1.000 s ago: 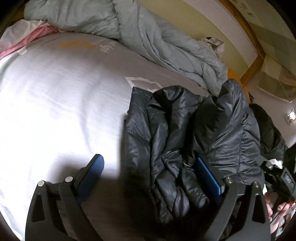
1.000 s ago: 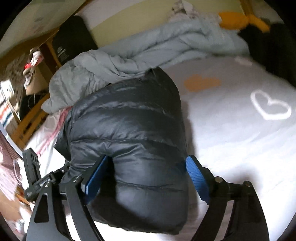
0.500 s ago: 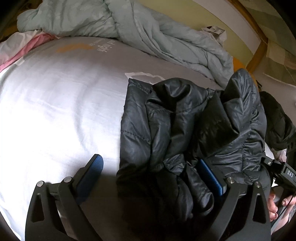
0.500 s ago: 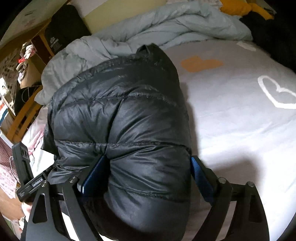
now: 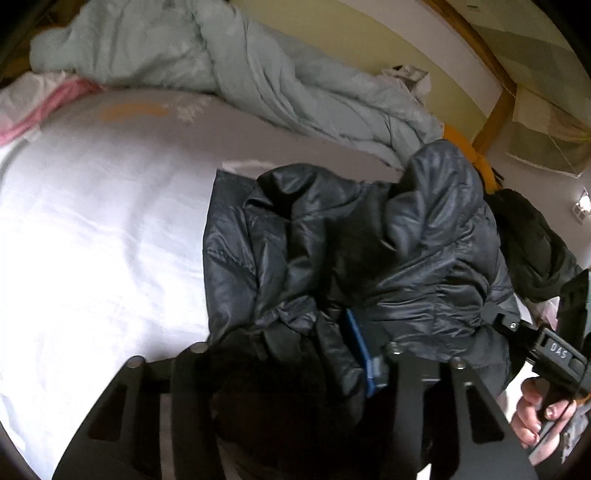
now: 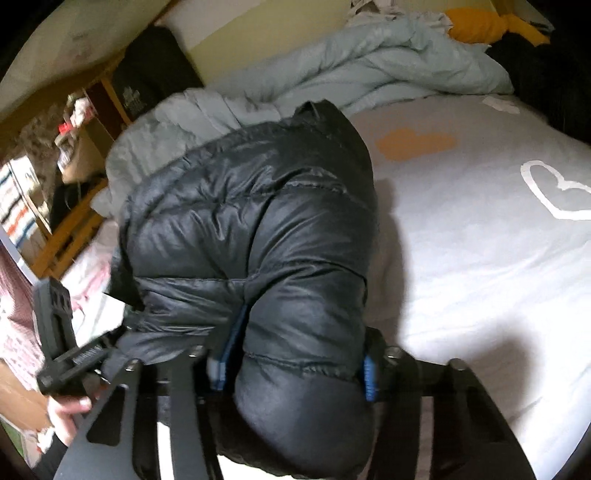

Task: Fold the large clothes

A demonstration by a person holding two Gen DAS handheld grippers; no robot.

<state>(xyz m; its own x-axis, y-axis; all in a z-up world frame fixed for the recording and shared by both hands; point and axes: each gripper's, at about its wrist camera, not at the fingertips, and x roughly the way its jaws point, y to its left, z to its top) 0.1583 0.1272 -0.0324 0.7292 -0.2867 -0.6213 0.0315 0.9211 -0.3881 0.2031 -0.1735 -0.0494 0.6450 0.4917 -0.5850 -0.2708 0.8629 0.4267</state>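
Both grippers, left gripper (image 5: 295, 350) and right gripper (image 6: 295, 347), have just closed, now clenching the black quilted puffer jacket (image 6: 258, 221) (bundle lifted for folding, presumably).

One black quilted puffer jacket (image 5: 369, 258) lies bunched on the bed. One pale blue-green rumpled duvet (image 5: 258, 81) is heaped along the wall. One white bedsheet (image 6: 480, 240) covers the mattress, and the right wrist view shows two printed hearts on it: one orange filled heart (image 6: 417, 144) and one white outlined heart (image 6: 554, 192). One mustard-yellow cloth bundle (image 6: 487, 26) sits at the far corner. Two black two-finger grippers are present: the left gripper (image 5: 273, 354) and the right gripper (image 6: 295, 358), each with blue pads. Two hands show, one per view: the person's right hand (image 5: 535, 417) and the left hand (image 6: 70, 417).
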